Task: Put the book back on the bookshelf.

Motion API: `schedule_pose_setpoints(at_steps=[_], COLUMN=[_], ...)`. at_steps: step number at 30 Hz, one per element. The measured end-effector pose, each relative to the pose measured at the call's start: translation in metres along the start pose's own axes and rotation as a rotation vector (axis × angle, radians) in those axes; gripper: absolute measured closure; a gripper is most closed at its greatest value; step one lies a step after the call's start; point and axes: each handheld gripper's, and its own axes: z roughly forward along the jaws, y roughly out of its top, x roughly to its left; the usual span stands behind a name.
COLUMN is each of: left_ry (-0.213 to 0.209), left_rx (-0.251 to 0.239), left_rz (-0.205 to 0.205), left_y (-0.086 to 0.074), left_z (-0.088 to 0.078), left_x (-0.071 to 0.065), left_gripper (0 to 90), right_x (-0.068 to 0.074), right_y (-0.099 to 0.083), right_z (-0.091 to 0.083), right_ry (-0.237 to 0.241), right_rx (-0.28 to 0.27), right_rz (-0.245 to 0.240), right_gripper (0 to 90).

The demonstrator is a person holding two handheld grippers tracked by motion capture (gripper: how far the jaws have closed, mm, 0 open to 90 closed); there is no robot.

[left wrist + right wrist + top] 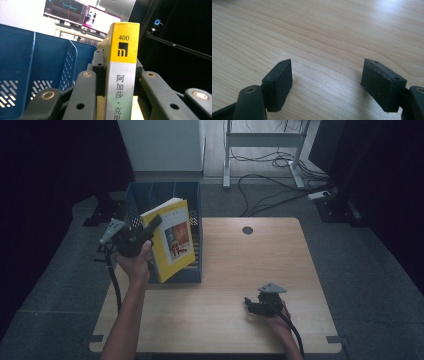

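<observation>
Book: a yellow paperback (172, 237), held in the air, tilted, over the front part of the blue file rack, cover turned toward the camera in the high view; a picture is printed on the lower half of the cover.
Spine: seen head-on in the left gripper view (121, 72), yellow at the top with the number 400 and a black square mark, pale grey below with dark characters running downward.
Left gripper: (145, 231) in the person's left hand (134, 262), its jaws clamped on the book at the spine edge, one jaw against each cover; a grey three-cornered plate stands at its back.
File rack: blue plastic (195, 202), with upright dividers and perforated walls, standing on the left rear part of the table; in the left gripper view its compartments (50, 65) lie to the left of the book.
Table: light wood (235, 265), with a round dark cable hole near the far edge.
Right gripper: (252, 304) in the right hand at the near right part of the table, well apart from the book; in the right gripper view its jaws (325, 82) stand wide with nothing between them, low over bare wood.
Background: two lit monitors (82, 13) behind the rack in the left gripper view; cables on the grey floor beyond the table.
</observation>
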Motion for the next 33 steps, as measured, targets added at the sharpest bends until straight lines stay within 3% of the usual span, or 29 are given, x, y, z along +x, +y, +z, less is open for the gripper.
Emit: schedule_pose_setpoints(at_steps=[16, 22, 33], left_ry=[0.05, 0.074, 0.091], left_rx=[0.007, 0.021, 0.027], left_rz=[-0.002, 0.021, 0.014], left_y=[-0.002, -0.004, -0.007], left_z=[0.016, 0.022, 0.031], left_x=[0.008, 0.007, 0.008], left_gripper=[74.8, 74.8, 74.9], right_x=[-0.001, -0.001, -0.001], right_y=[0.0, 0.0, -0.001], right_z=[0.0, 0.0, -0.001], right_ry=[0.003, 0.0, -0.002], right_rx=[-0.003, -0.003, -0.004], right_rz=[0.009, 0.01, 0.008], right_gripper=[24.1, 24.2, 24.1])
